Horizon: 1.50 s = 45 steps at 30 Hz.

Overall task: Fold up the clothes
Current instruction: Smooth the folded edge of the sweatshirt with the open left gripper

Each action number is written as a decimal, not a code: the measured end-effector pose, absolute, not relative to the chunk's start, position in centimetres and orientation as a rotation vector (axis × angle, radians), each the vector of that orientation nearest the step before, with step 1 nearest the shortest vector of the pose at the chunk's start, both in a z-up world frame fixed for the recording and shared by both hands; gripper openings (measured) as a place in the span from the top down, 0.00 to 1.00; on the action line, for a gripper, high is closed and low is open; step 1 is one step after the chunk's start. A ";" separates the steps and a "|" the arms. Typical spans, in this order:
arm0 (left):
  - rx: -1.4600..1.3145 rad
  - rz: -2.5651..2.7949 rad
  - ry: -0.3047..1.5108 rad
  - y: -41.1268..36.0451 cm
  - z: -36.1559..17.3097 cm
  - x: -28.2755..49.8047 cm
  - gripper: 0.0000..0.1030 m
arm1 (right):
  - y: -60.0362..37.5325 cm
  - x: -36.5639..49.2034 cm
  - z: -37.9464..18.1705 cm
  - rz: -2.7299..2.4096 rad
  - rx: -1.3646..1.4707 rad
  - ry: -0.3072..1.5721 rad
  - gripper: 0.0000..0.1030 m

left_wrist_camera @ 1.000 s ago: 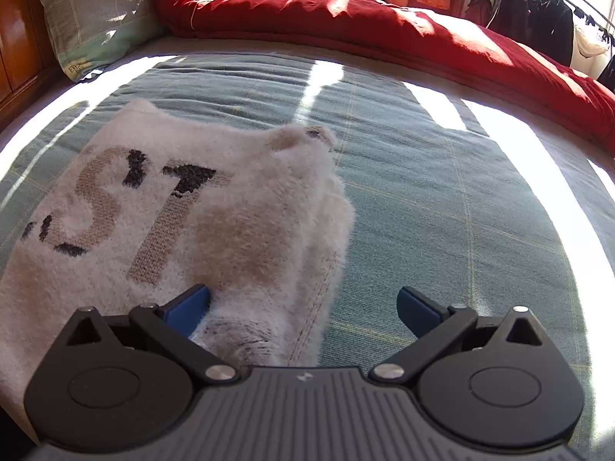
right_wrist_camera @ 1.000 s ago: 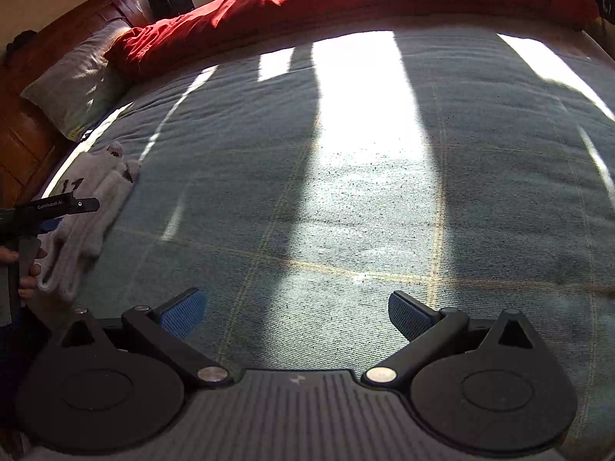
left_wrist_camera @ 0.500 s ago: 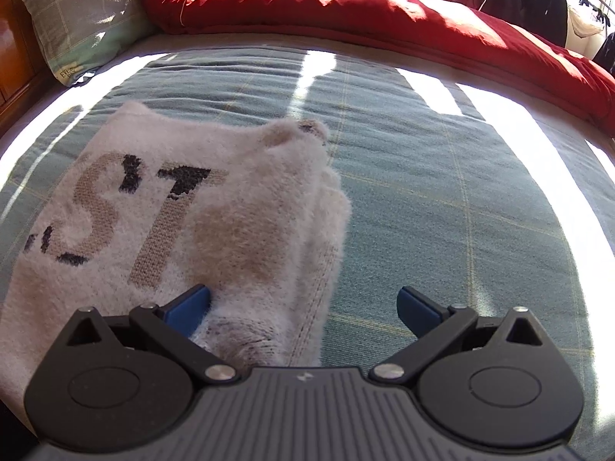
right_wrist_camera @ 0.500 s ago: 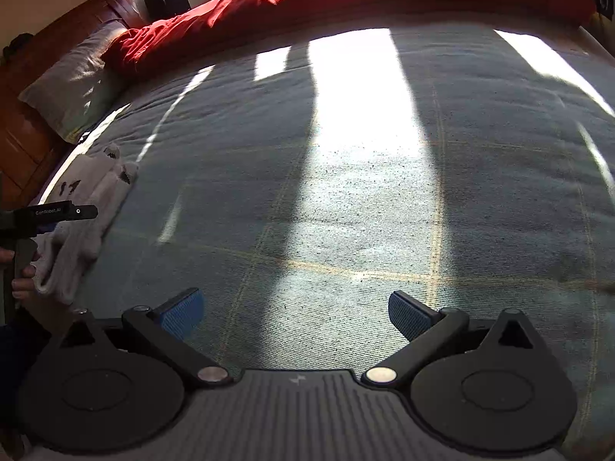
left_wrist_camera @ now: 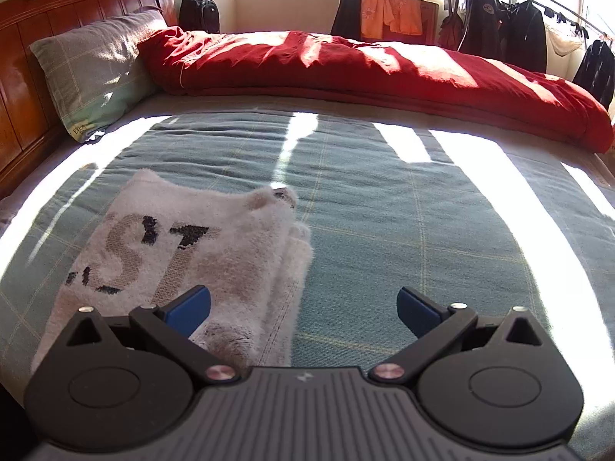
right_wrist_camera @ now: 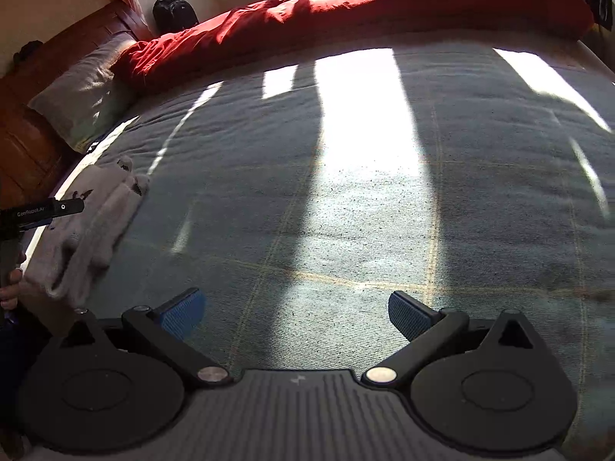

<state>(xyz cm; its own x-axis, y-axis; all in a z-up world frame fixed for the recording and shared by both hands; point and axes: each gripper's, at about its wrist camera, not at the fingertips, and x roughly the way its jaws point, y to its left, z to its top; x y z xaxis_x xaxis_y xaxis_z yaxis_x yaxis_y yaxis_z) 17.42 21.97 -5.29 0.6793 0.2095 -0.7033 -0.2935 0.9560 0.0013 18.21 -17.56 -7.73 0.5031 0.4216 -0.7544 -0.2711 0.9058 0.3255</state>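
Observation:
A fuzzy white sweater (left_wrist_camera: 215, 253) with brown and black letters lies folded on the teal bedspread (left_wrist_camera: 403, 207), left of centre in the left wrist view. My left gripper (left_wrist_camera: 303, 309) hovers open above its near right edge, the left finger over the fabric and nothing held. In the right wrist view the same sweater (right_wrist_camera: 96, 226) lies at the far left. My right gripper (right_wrist_camera: 294, 313) is open over bare bedspread, well to the right of the sweater. The left gripper's body (right_wrist_camera: 42, 209) and a hand show at that view's left edge.
A rolled red duvet (left_wrist_camera: 365, 65) runs along the far side of the bed. A grey-green pillow (left_wrist_camera: 96, 73) leans on the wooden headboard (left_wrist_camera: 23, 88) at the left. Dark clothes hang on a rack (left_wrist_camera: 519, 27) at the back right. Sun stripes cross the bedspread.
My left gripper has drawn back and risen from the sweater, so more of the room shows. The right gripper shifted only slightly. Both stayed open.

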 end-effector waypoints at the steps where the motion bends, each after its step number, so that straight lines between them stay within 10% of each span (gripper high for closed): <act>1: -0.119 0.277 0.771 21.9 -5.1 17.3 0.01 | -17.6 18.1 -7.6 0.422 0.172 0.952 0.00; 45: -0.239 0.320 0.685 23.6 -8.5 10.0 0.01 | -15.5 20.2 -7.0 0.430 0.120 0.949 0.00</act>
